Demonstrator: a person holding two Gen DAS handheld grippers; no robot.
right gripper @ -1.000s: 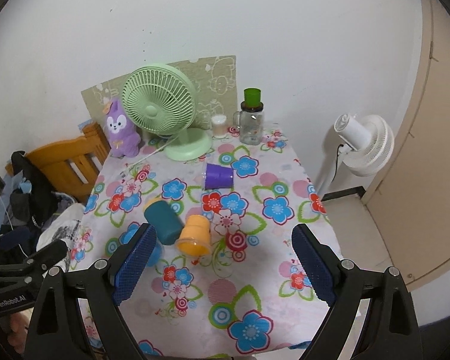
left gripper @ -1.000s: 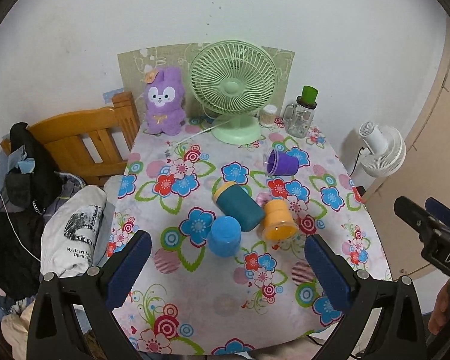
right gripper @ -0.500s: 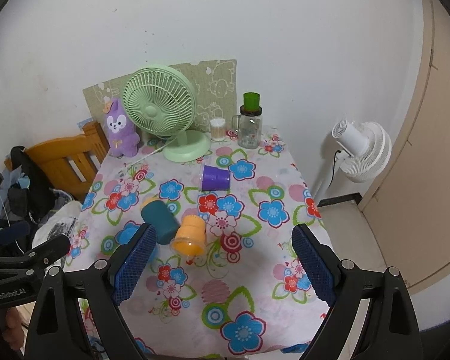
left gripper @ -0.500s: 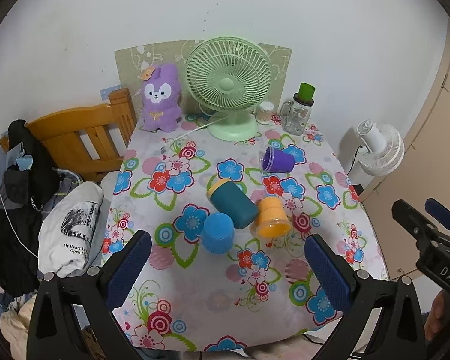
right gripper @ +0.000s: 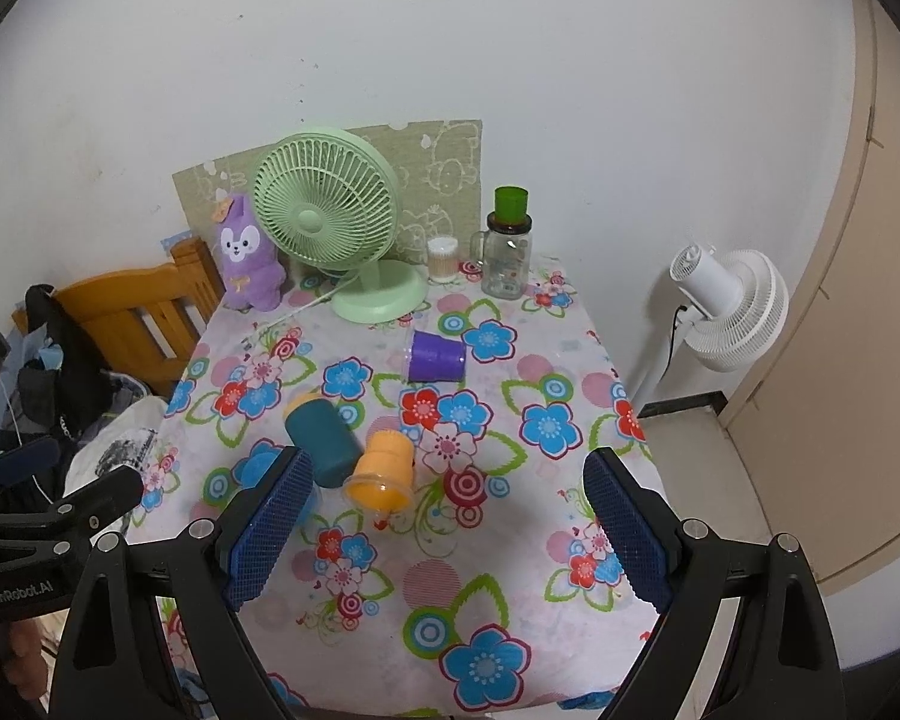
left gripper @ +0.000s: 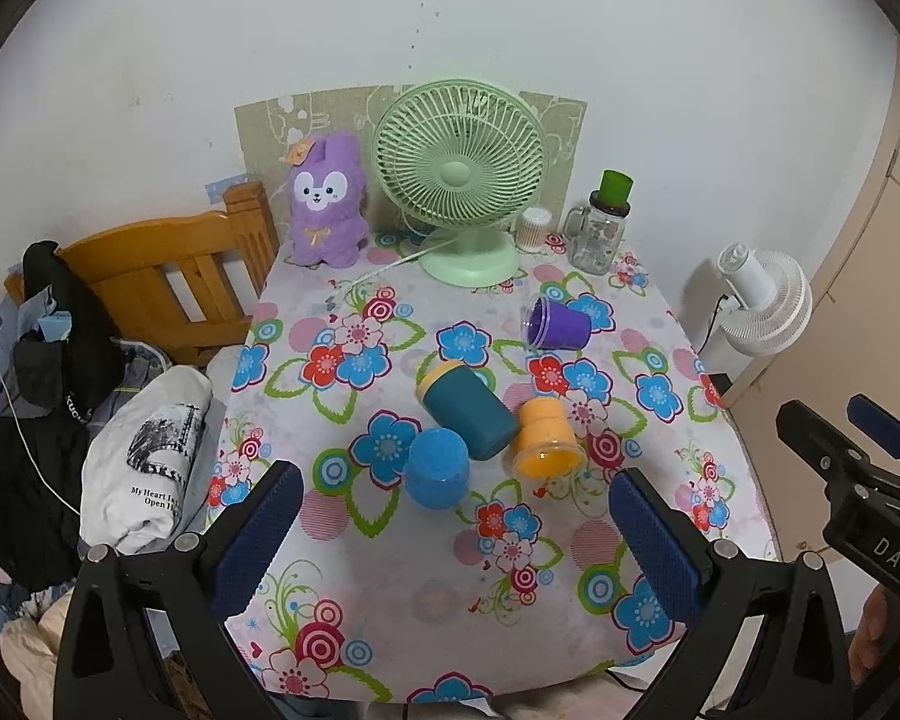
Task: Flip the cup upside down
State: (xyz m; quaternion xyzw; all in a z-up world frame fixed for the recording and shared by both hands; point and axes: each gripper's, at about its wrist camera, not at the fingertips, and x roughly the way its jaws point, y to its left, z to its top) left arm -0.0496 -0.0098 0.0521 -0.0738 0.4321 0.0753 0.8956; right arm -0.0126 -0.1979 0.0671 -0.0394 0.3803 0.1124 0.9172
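Note:
Several cups lie on the flowered table. A teal cup lies on its side in the middle, also in the right wrist view. An orange cup lies on its side beside it. A blue cup stands upside down in front; in the right wrist view my finger partly hides it. A purple cup lies on its side farther back. My left gripper is open and empty above the near table edge. My right gripper is open and empty, also above the near edge.
A green desk fan, a purple plush rabbit, a glass jar with a green cup on top and a small white container stand at the back. A wooden chair with clothes is left. A white floor fan is right.
Both grippers have pulled back and risen a little from the table; the cups look smaller and farther. No cup has moved. Both grippers stay open.

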